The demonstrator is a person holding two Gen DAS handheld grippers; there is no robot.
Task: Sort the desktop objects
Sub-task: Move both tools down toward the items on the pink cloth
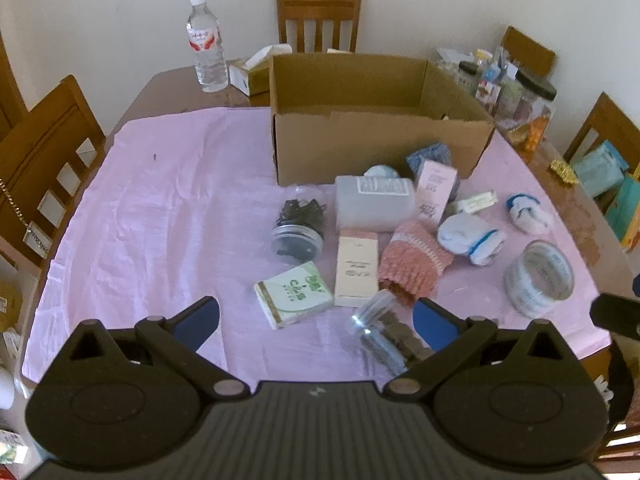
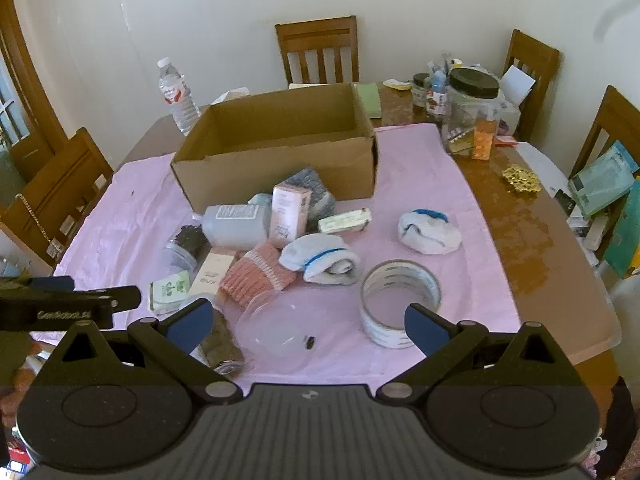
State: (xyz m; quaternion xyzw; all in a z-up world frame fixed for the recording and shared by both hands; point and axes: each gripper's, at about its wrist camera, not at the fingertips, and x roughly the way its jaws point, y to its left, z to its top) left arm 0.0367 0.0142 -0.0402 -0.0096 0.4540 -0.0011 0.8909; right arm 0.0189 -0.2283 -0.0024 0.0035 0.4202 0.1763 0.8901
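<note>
An open cardboard box (image 1: 360,144) (image 2: 288,164) stands at the back of a pink cloth (image 1: 168,208) (image 2: 432,184). In front of it lie a translucent bottle (image 1: 374,202) (image 2: 236,224), two pink cartons (image 1: 436,192) (image 1: 356,272), a green-white packet (image 1: 294,294) (image 2: 170,290), a jar of dark clips (image 1: 298,226) (image 2: 184,246), a pink knitted sock (image 1: 412,260) (image 2: 256,274), white socks (image 1: 470,238) (image 2: 320,262) (image 2: 428,232) and a tape roll (image 1: 538,278) (image 2: 400,300). My left gripper (image 1: 316,320) is open above the near edge. My right gripper (image 2: 308,326) is open over a clear lid (image 2: 280,330).
A water bottle (image 1: 206,46) (image 2: 178,98) and tissue box (image 1: 248,72) stand behind the cardboard box. Jars (image 2: 470,114) and clutter crowd the bare wooden table at the right. Wooden chairs (image 1: 318,20) surround the table. A glass jar (image 1: 384,340) lies on its side near the front edge.
</note>
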